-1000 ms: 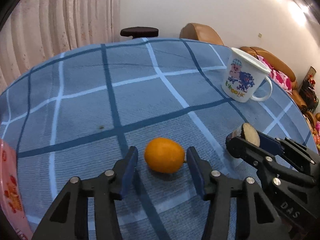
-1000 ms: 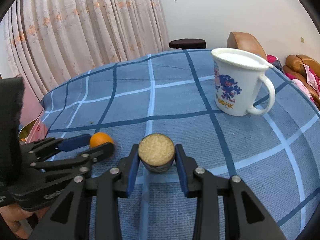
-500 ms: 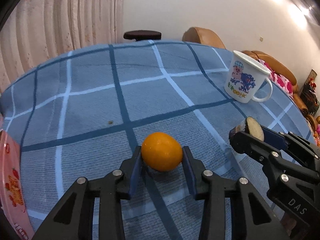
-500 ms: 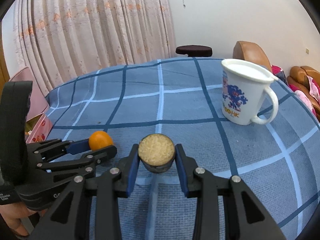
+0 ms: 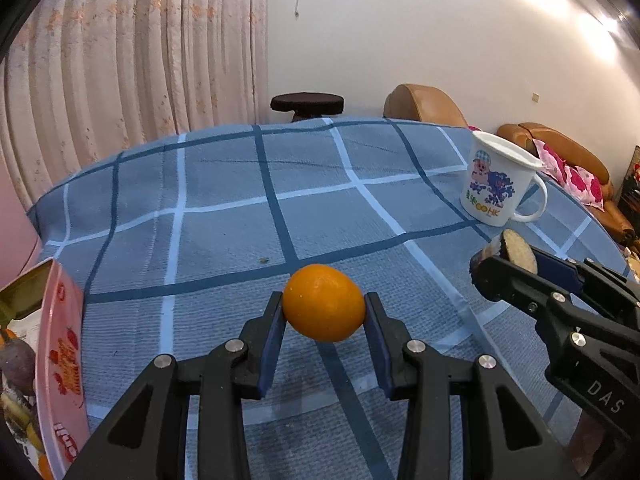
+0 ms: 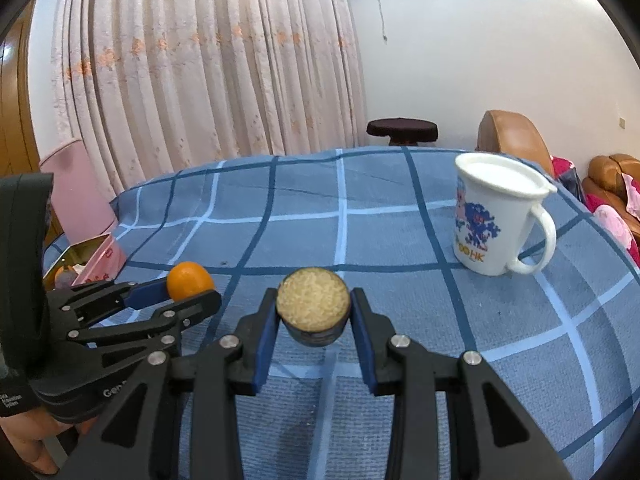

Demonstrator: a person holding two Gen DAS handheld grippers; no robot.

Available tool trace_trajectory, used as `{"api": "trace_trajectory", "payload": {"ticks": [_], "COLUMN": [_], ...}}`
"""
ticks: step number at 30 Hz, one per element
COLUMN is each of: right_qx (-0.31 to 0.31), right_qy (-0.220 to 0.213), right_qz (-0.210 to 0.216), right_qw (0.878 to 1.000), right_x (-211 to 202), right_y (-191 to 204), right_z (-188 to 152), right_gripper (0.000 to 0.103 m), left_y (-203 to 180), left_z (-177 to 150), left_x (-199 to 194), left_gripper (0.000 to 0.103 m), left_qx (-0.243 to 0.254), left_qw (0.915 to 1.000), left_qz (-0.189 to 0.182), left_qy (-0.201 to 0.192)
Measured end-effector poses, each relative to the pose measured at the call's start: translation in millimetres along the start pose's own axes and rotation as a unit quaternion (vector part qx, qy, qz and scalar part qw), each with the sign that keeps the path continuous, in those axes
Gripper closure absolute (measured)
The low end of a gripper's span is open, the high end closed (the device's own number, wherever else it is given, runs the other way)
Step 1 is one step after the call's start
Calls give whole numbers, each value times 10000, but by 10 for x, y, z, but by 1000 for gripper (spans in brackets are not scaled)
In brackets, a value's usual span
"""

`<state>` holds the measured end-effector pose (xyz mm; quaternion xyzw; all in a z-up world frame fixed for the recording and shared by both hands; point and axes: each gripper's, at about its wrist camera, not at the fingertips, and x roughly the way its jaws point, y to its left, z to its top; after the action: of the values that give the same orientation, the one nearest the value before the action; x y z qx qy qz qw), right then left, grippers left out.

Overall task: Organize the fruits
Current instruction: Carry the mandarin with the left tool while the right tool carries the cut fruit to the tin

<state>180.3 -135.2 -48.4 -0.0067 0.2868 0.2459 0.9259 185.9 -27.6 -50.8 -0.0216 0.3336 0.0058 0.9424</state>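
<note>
Left gripper (image 5: pixel 324 314) is clamped on the orange (image 5: pixel 324 302), blue pads pressed against both its sides. Its jaws have just been closing, with the orange between them. Right gripper (image 6: pixel 314 312) is squeezed onto a cut fruit piece (image 6: pixel 314 305), one pad on each side.

Hard-to-see stuff: the pink box (image 5: pixel 60 344) is chopped off by the left edge of the left wrist view, so you only get one printed wall and a few blurry things inside, something dark purple and a bit of orange, can't really tell what they are. In the right wrist view, only a bit of a hand (image 6: pixel 28 444) shows under the left gripper body. The cut piece's underside is hidden; only a dark rim shows below the flat face.

The orange sits right at the left gripper's fingertips, above the blue checked tablecloth (image 5: pixel 224 208); whether it touches the cloth I can't tell. The pink box is off to its left. It's smooth, bright, slightly egg-shaped. The cut piece has a round, pale yellow, grainy face tilted toward the camera, dark skin around it. The white cartoon mug (image 6: pixel 496 220) stands upright further back on the right.
</note>
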Motion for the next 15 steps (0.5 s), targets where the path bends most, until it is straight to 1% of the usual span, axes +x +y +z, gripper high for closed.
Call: {"api": "trace_trajectory", "payload": {"ticks": [11, 15], "right_qx": [-122, -204], "right_qy": [-243, -392], "right_qz": [73, 111], "right_qw": [9996, 9990], "right_x": [-79, -139], "right_y": [64, 103], "right_z": [-2, -9], "right_gripper": [65, 65], "left_y": [27, 11], "left_z": [-31, -55], "left_x": [-131, -195], "left_gripper": [62, 62], "left_qx": [-14, 23], "left_qw": [9995, 9990], "left_qz": [126, 218], "left_qy": [-275, -397]}}
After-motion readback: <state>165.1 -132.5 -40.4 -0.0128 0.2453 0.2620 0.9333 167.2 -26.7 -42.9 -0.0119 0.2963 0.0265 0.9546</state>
